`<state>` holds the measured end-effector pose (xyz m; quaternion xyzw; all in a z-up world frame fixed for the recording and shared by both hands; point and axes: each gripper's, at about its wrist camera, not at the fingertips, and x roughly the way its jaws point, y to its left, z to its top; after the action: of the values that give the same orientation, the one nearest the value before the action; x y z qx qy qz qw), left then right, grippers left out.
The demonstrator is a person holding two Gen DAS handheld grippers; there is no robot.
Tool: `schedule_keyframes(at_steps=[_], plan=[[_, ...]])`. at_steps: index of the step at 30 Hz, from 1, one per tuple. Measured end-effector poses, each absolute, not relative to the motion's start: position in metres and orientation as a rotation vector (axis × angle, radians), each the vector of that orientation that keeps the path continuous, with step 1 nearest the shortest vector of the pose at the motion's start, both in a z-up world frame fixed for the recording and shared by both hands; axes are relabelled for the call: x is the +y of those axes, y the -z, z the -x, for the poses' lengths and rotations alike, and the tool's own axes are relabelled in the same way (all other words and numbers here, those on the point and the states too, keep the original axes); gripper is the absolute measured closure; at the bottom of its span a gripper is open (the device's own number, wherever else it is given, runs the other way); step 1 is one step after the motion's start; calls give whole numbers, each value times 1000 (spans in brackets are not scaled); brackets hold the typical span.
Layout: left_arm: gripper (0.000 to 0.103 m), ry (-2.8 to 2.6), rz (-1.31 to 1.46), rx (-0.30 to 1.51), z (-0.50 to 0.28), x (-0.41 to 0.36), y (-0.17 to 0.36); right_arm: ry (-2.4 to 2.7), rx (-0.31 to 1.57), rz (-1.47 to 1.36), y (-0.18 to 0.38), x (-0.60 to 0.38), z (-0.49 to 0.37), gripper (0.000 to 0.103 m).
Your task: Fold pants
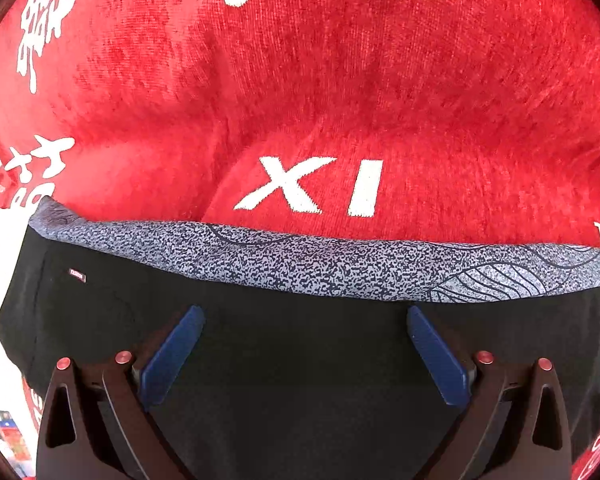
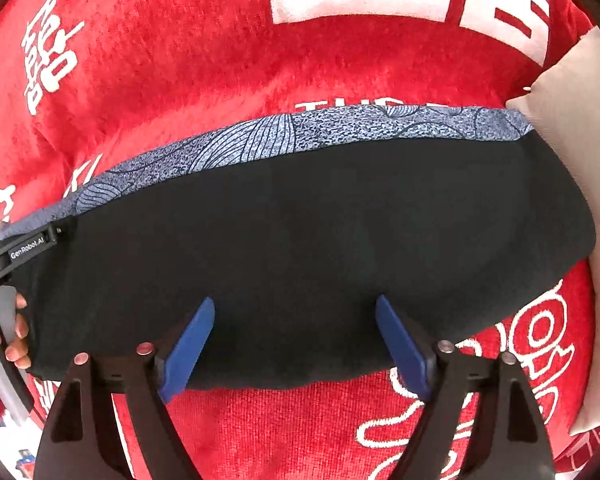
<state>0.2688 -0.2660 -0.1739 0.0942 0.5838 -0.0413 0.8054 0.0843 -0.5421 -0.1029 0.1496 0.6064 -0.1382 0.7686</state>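
Both hand-held grippers, left (image 1: 306, 354) and right (image 2: 296, 346), hover wide open, gripping nothing, over soft, floppy pants (image 2: 300, 248) — pinch the near hem.

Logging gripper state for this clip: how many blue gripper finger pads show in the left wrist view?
2. One blue pad stands lower left, the other lower right, spread wide over the black folded pants. None seems hidden.

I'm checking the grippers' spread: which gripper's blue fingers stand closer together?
The right gripper. Its fingers stand closer together over the black pants than those of the left gripper. Both are open, gripping nothing.
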Motion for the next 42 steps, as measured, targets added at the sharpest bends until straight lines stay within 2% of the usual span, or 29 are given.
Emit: schedule_keyframes(at_steps=[3,7,22,33,36,37,38,39,40,41,42], plan=[[0,90,-215,1243,-267,-266,172,306,1322,-322,105,-539,-88,17],[0,86,-244,1228,-267,-269,172,238,1330,-333,111,-535,-98,3],[0,52,-340,1179,-257,-291,162,158,1248,-520,108,-561,-88,2],[0,269,-384,1254,-218,-349,123,225,1178,-781,86,-597,-41,4],[0,346,-370,1281,-203,-379,119,286,1176,-835,85,-615,-22,12],[0,380,-353,1292,-197,-393,118,310,1176,-845,84,-621,-16,22],[0,400,-341,1295,-193,-404,117,328,1177,-851,84,-625,-11,36],[0,418,-327,1295,-189,-417,116,347,1182,-856,84,-629,-7,45],[0,432,-315,1298,-190,-429,115,365,1186,-861,84,-633,-4,61],[0,440,-301,1302,-188,-440,115,389,1186,-874,84,-639,2,66],[0,448,-285,1307,-187,-452,116,412,1180,-888,85,-644,6,66]])
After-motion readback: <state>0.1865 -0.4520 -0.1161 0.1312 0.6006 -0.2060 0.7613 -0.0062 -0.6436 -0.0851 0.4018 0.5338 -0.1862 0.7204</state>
